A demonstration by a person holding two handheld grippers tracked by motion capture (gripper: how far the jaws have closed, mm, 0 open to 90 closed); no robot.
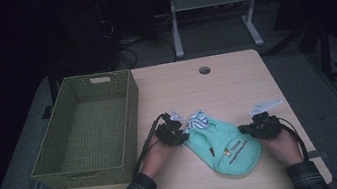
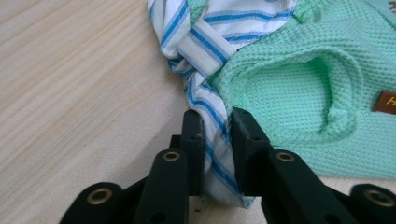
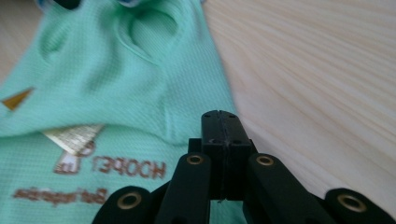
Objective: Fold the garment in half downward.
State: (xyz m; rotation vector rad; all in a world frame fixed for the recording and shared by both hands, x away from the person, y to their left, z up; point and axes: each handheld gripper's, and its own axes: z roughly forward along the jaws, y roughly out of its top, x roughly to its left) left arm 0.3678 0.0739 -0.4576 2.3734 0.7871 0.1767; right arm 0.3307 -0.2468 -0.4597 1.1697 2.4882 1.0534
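Pinching only the striped collar (image 2: 205,46), the left gripper (image 2: 217,135) may drag the mint garment (image 1: 222,144) — lying mid-table beside the basket (image 1: 86,132) — out of shape, while the right gripper (image 3: 219,126), jaws closed on nothing, rests at its edge.

The garment (image 1: 224,145) is lying on the table (image 1: 235,79), toward its near edge. The basket (image 1: 88,129) is sitting to the left of the garment. The left claw (image 1: 181,134) is resting at the garment's left end, the right claw (image 1: 246,129) at its right side.
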